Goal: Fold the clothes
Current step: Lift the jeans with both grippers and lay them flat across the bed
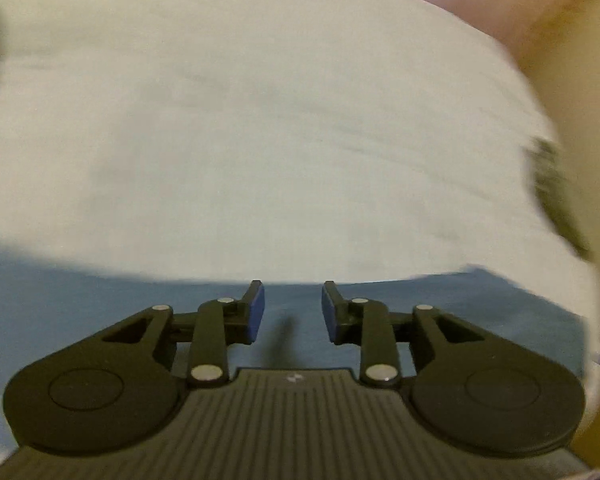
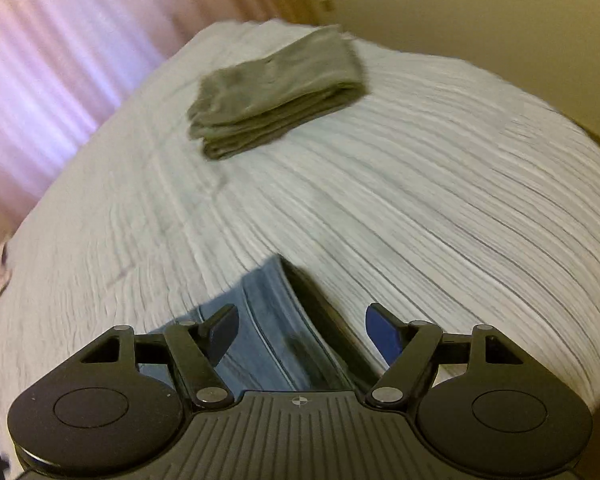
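A blue garment (image 1: 100,312) lies flat on the white bed sheet (image 1: 260,140) under my left gripper (image 1: 293,310), which is open and empty just above it. In the right wrist view a corner of the blue garment (image 2: 268,320) with a dark edge lies between the fingers of my right gripper (image 2: 302,330), which is open and holds nothing. A folded olive-grey garment (image 2: 276,92) rests on the bed sheet (image 2: 420,200) farther away, toward the far edge. Both views are motion-blurred.
Pink-lit curtains (image 2: 48,68) hang beyond the bed on the left. A beige wall (image 2: 480,12) stands behind the bed. A dark olive blur (image 1: 552,188) sits at the bed's right side in the left wrist view.
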The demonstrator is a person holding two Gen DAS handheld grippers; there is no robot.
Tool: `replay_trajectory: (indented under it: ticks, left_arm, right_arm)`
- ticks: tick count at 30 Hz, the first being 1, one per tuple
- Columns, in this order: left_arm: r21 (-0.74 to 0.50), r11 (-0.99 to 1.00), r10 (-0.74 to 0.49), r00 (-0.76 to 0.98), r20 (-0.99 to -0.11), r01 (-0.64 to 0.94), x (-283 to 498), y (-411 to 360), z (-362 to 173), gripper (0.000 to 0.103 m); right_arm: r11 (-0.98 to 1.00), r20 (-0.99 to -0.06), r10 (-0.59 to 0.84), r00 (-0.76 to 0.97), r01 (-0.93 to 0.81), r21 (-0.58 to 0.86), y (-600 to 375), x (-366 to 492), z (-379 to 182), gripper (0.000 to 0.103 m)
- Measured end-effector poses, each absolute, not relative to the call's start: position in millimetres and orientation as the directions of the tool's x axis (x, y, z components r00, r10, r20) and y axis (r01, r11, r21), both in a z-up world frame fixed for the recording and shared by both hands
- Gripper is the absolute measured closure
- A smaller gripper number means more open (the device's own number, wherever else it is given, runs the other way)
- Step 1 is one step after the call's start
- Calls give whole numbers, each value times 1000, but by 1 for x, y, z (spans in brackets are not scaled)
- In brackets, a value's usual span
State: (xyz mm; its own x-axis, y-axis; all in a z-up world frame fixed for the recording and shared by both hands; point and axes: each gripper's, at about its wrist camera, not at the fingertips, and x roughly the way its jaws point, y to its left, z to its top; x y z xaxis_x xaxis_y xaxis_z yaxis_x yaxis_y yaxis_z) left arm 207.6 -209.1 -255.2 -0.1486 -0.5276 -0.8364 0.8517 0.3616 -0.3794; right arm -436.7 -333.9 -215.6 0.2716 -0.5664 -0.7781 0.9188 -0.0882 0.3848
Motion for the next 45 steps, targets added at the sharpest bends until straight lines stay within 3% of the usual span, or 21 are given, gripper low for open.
replay_trajectory:
  ticks: [2, 10, 19, 23, 27, 31, 33, 34, 35, 36, 39, 41, 45]
  left_arm:
    - [-446, 278, -499, -269, -824, 851, 187, -253, -269, 66]
    - [-607, 68, -283, -568, -773, 792, 132, -371, -327, 62]
    - [-756, -34, -97, -755, -648, 654, 101, -399, -353, 57]
    - [-798, -66, -85, -800, -594, 600, 103, -392, -351, 62]
    - [-834, -63, -162, -830, -534, 548, 115, -389, -346, 62]
    - [-816, 14, -116, -809, -576, 578, 105, -399, -367, 62]
    - [-812, 6, -100, -808, -581, 583, 93, -404, -371, 67]
    - [-819, -5, -124, -813, -569, 574, 91, -405, -368, 75]
    - [-824, -29, -169, -815, -554, 566, 90, -405, -361, 94]
    - [-828, -54, -213, -816, -537, 558, 90, -405, -355, 101]
    - [-834, -173, -327, -829, -454, 525, 90, -399, -329, 103]
    - [-790, -264, -354, -817, -455, 554, 85, -388, -318, 103]
    - [-741, -102, -347, -722, -599, 664, 82, -391, -348, 103]
  right_arm:
    - [-67, -788, -541, 293, 919, 388, -353, -430, -228, 30]
    - [-14, -789, -472, 393, 892, 453, -374, -429, -263, 30]
    - [-29, -746, -458, 483, 831, 555, -375, -443, -277, 30]
    - [-19, -736, -454, 502, 820, 572, -378, -441, -278, 30]
    - [15, -724, -455, 519, 817, 577, -383, -437, -278, 30]
    - [42, -718, -439, 541, 810, 585, -387, -429, -282, 30]
    - [41, -714, -444, 541, 809, 587, -387, -426, -283, 30]
    - [45, -712, -447, 541, 809, 586, -386, -424, -283, 32]
    - [56, -708, -449, 546, 808, 587, -385, -423, -282, 42]
    - [66, -702, -450, 552, 804, 590, -383, -423, -282, 55]
    - [85, -684, -467, 561, 798, 596, -377, -425, -278, 78]
    - [88, -679, -479, 557, 800, 594, -372, -427, -276, 78]
    - [52, -692, -480, 539, 805, 591, -370, -430, -282, 78]
